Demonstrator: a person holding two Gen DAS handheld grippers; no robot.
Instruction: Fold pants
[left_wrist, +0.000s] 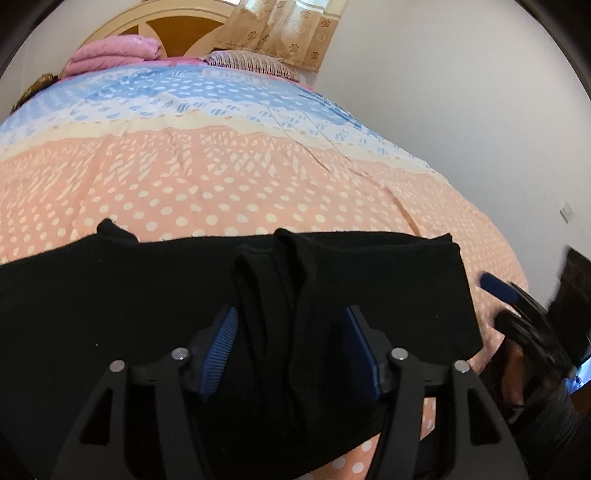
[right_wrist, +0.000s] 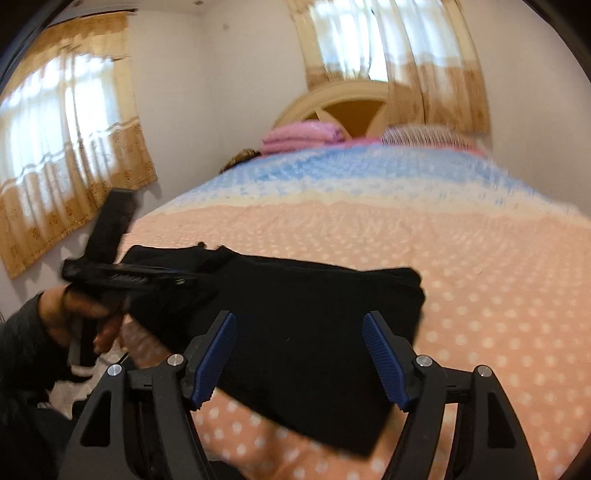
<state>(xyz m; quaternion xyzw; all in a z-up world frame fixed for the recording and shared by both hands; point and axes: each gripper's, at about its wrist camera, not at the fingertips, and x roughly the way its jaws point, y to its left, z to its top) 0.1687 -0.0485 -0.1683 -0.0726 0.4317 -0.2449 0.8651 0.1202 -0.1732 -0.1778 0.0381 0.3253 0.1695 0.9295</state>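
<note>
Black pants (left_wrist: 147, 295) lie folded flat on the bed near its front edge; they also show in the right wrist view (right_wrist: 314, 332). My left gripper (left_wrist: 291, 328) is open, its blue pads on either side of a raised bunch of the black cloth, not closed on it. It appears in the right wrist view (right_wrist: 122, 273) at the pants' left end. My right gripper (right_wrist: 299, 332) is open and empty, held above the pants' right part. It also shows at the right edge of the left wrist view (left_wrist: 498, 288).
The bed (left_wrist: 221, 177) has a peach dotted cover with blue bands farther back. A folded pink blanket (right_wrist: 303, 134) and a striped pillow (right_wrist: 421, 134) lie by the headboard. Curtained windows (right_wrist: 55, 140) are on the walls. White wall is to the right (left_wrist: 461, 92).
</note>
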